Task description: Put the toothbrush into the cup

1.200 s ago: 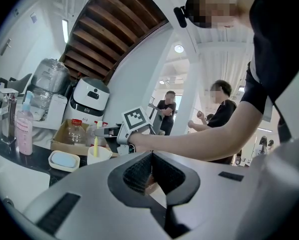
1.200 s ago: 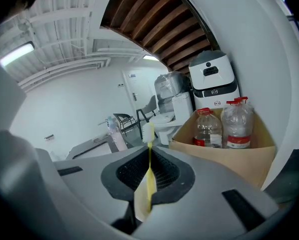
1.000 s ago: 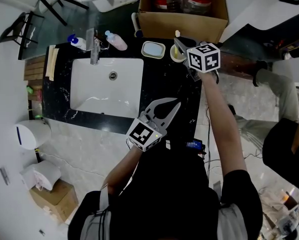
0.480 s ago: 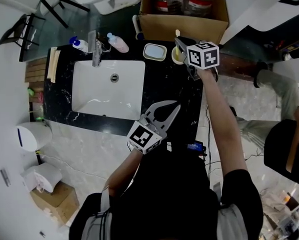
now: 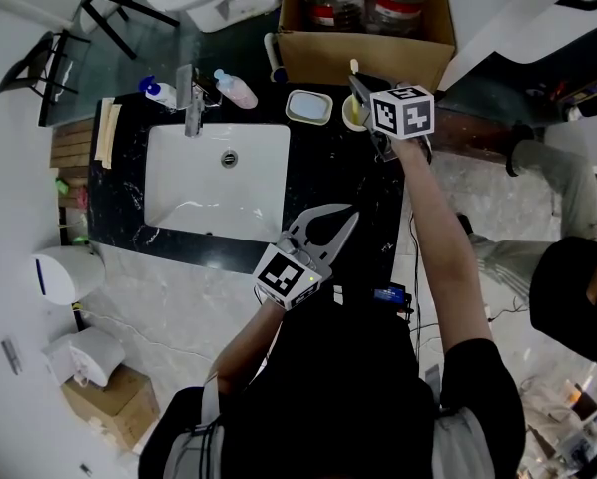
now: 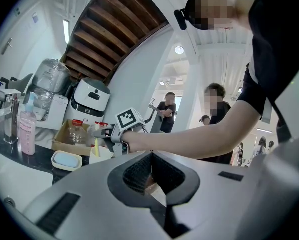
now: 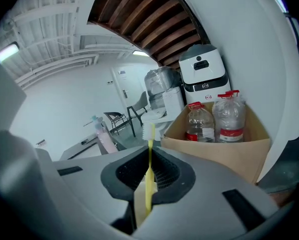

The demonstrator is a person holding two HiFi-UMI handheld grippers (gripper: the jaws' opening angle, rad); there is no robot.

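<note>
toothbrush [image 7: 149, 170]: yellow, upright, bristles up | cup [image 5: 351, 117]: pale, on counter [image 5: 328, 173]

In the head view, the right gripper [image 5: 355, 85] and its marker cube cover part of the pale yellow round cup [image 5: 348, 116]. The slim yellow toothbrush [image 7: 149, 156] has its lower handle hidden between the jaws. The top edge crops the brown cardboard box [image 5: 363, 46].

A washroom setup: black marble counter [image 5: 330, 183] with white sink [image 5: 217, 173], faucet [image 5: 190, 103] and soap dish [image 5: 308, 106].
</note>
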